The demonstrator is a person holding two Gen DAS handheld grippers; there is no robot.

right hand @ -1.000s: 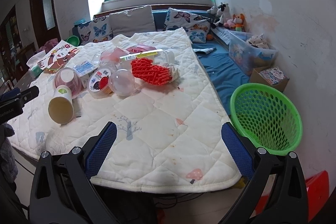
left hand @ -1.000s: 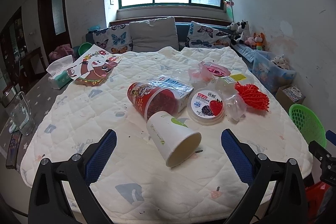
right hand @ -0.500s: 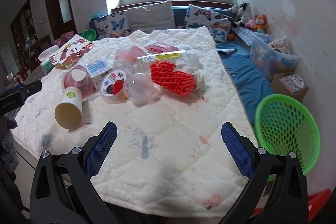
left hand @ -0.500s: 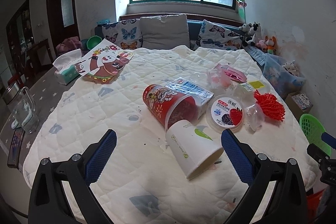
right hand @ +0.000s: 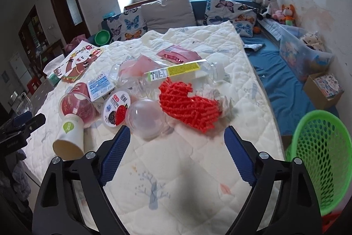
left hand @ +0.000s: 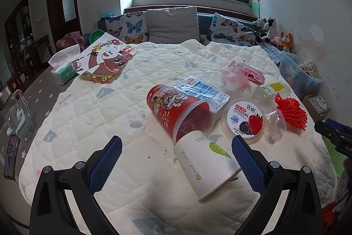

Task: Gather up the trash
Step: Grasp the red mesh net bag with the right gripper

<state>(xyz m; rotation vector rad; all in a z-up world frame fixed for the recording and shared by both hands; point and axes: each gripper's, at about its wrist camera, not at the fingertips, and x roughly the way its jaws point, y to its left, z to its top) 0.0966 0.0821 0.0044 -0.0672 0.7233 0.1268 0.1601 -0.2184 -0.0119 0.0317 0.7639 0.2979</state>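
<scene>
Closing right gripper [right hand: 177, 148] jaws hover empty near red foam net [right hand: 189, 108]

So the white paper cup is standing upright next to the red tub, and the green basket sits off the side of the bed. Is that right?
Not quite. The white paper cup lies on its side, its base against the mouth of the red tub, which is tipped over too; the left wrist view shows this. The green basket is indeed off the side of the bed, as the right wrist view shows.

Both tongs have come in over the quilt toward the litter; the right tongs [right hand: 177, 147] are narrowing, nothing between them.
</scene>
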